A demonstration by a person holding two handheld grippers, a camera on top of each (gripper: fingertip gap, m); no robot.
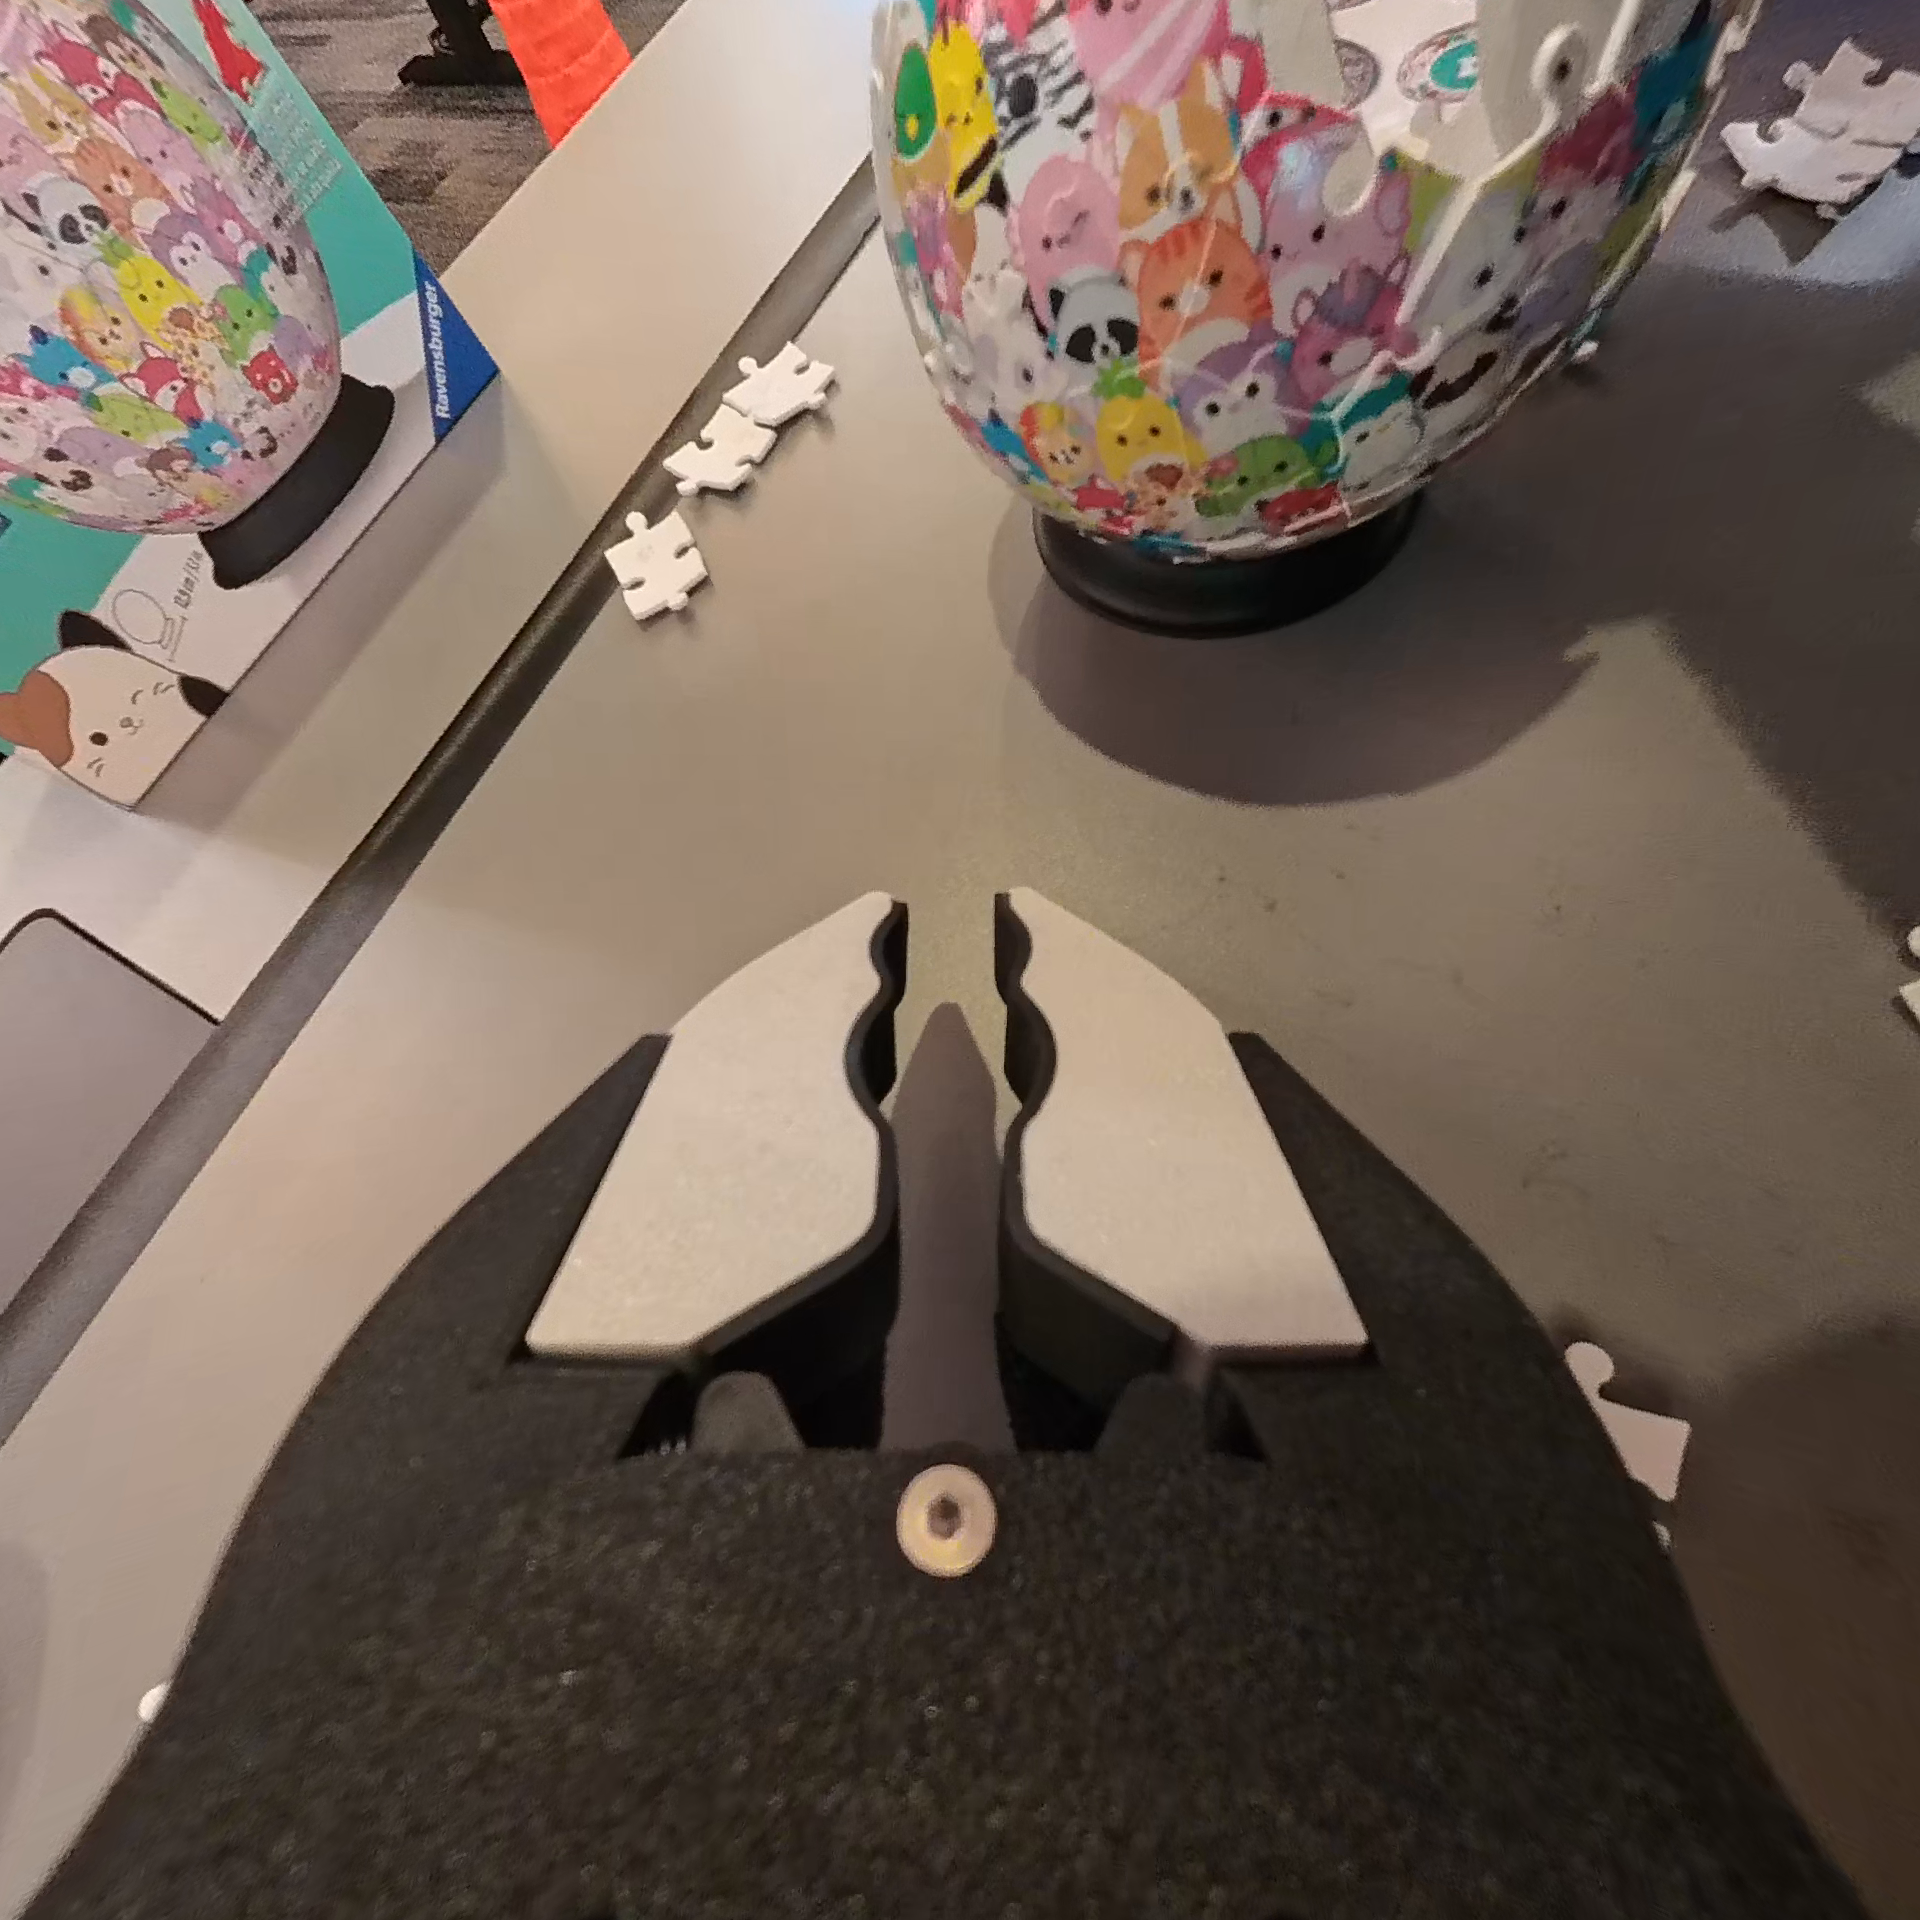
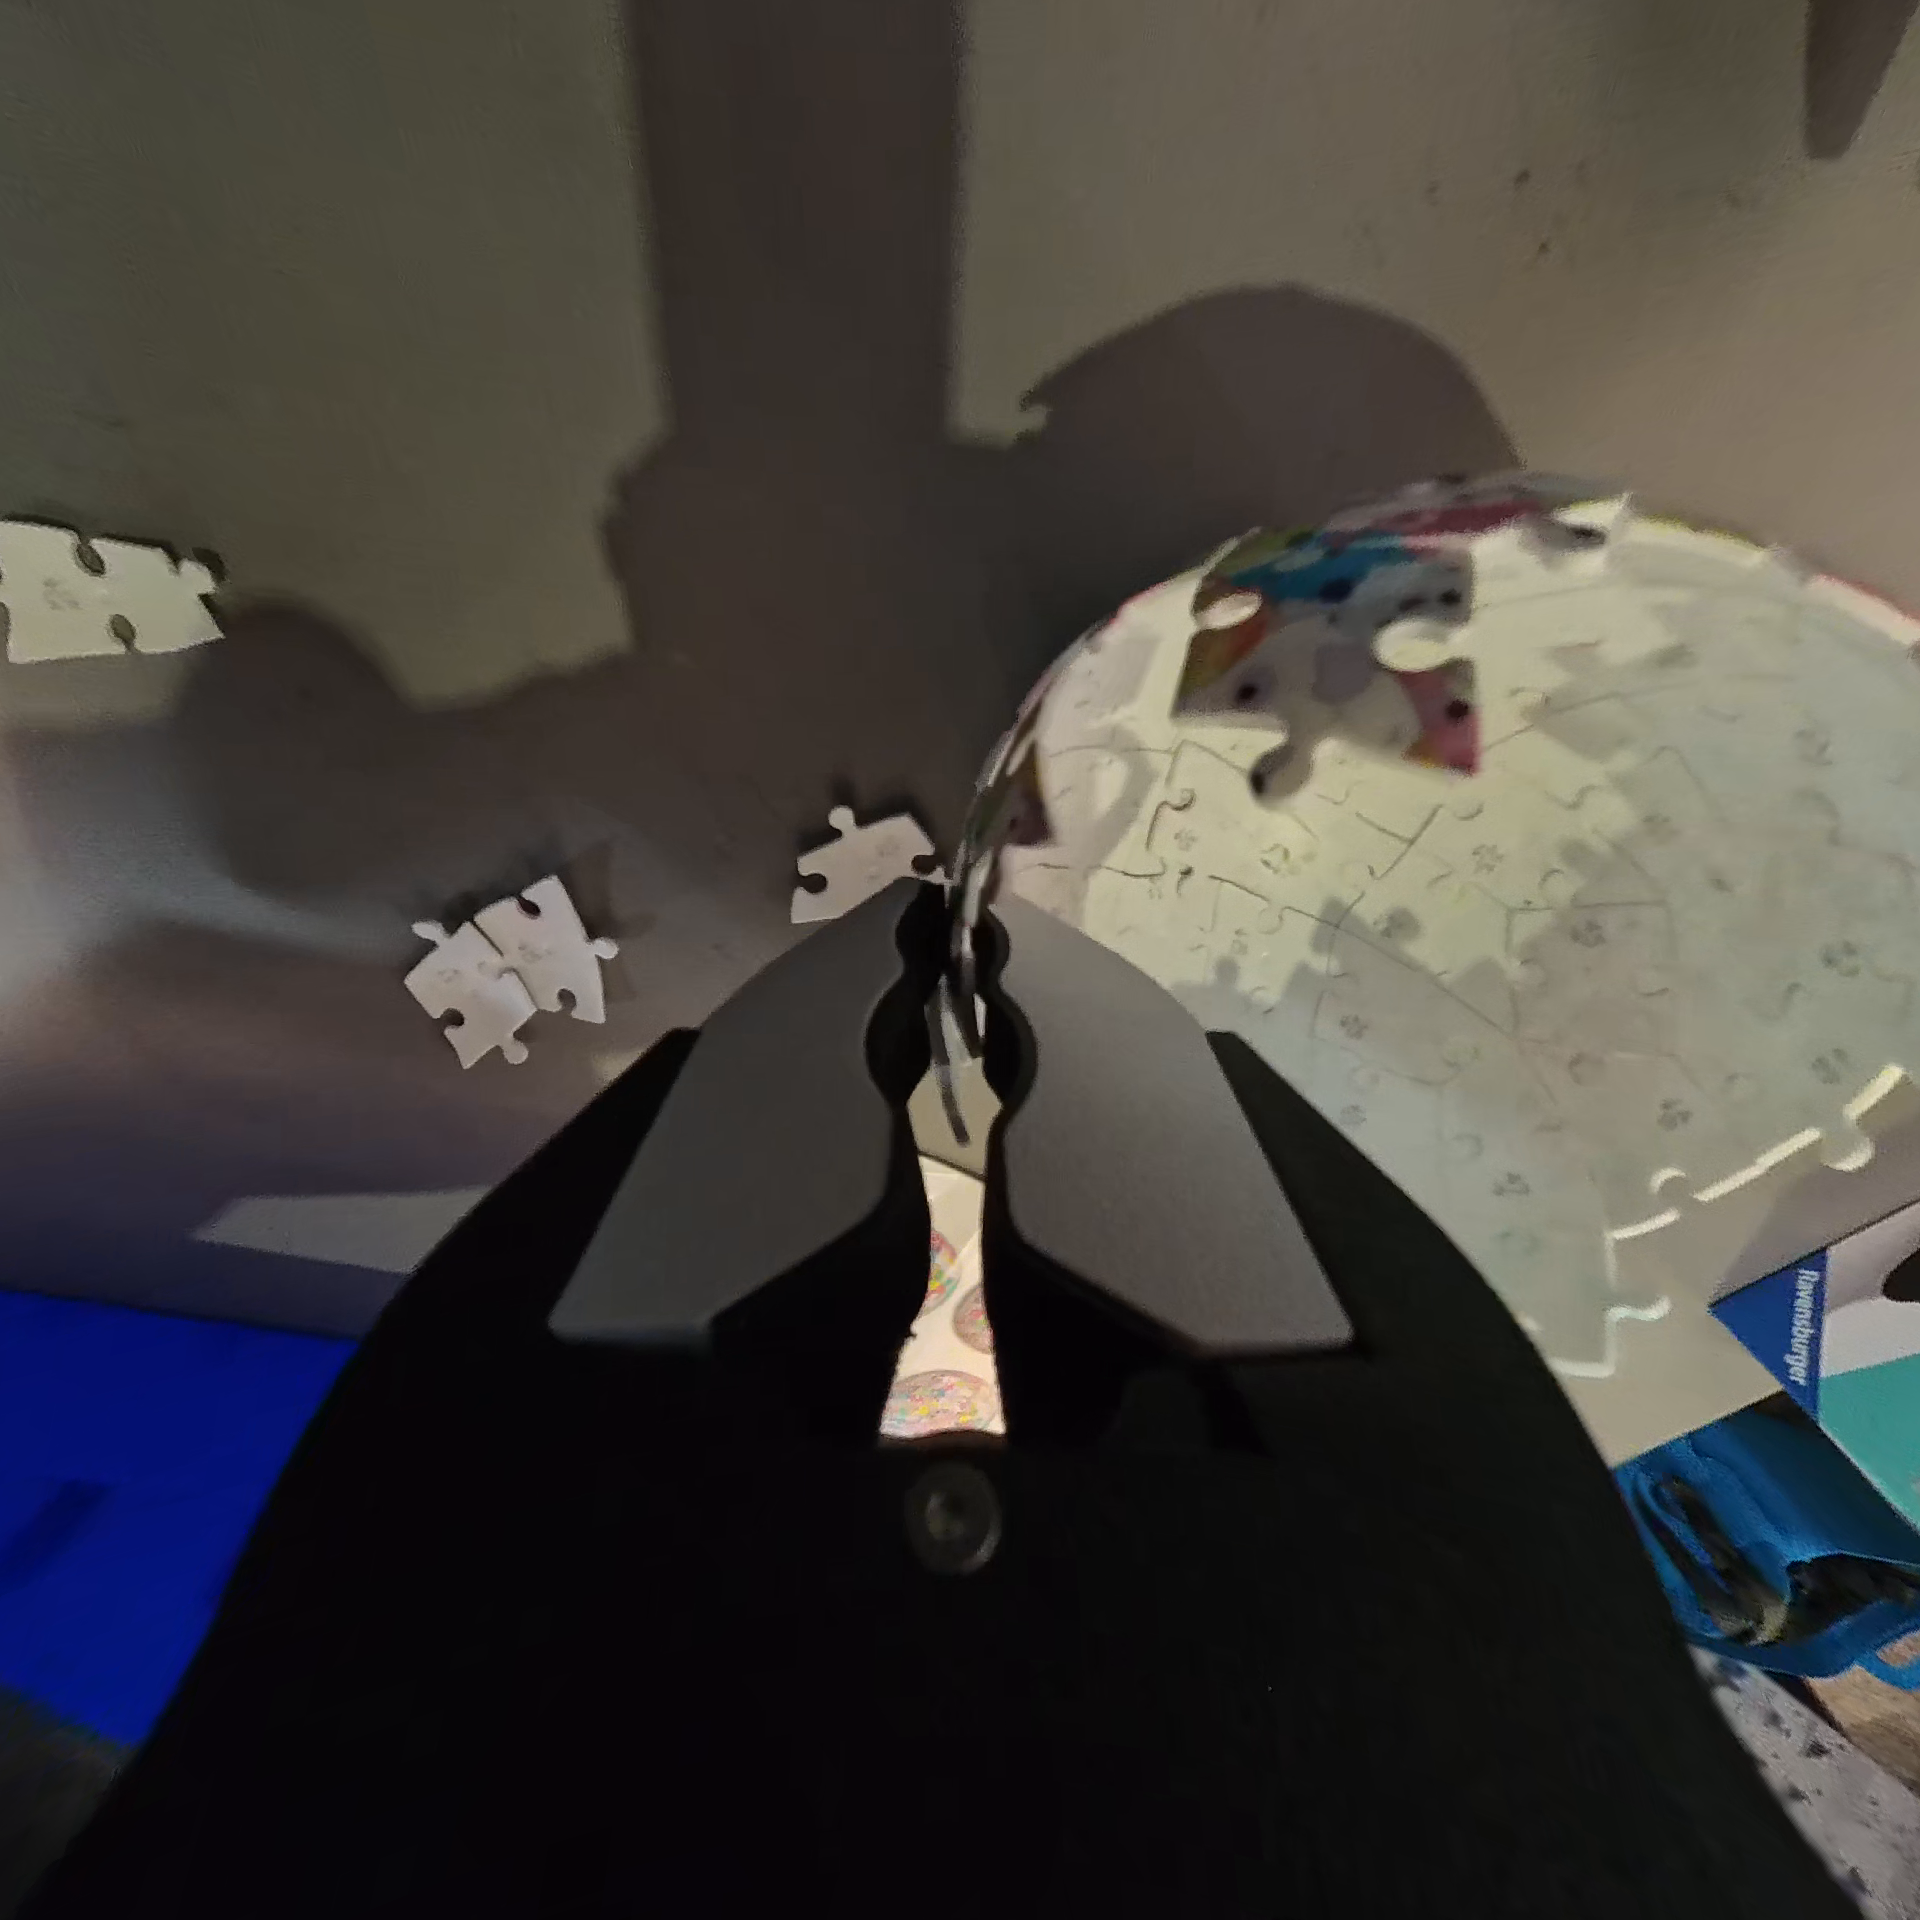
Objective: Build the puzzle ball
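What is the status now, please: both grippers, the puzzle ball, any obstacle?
Left gripper slightly open, empty, low over table. Right gripper shut on puzzle ball rim. Ball unfinished, top open. Loose pieces lie clear.

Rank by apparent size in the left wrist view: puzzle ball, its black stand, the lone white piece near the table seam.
1. puzzle ball
2. black stand
3. lone white piece

grey table (image 1: 1351, 1039), dark laptop corner (image 1: 83, 1060) at its left edge, orange object (image 1: 556, 57) beyond
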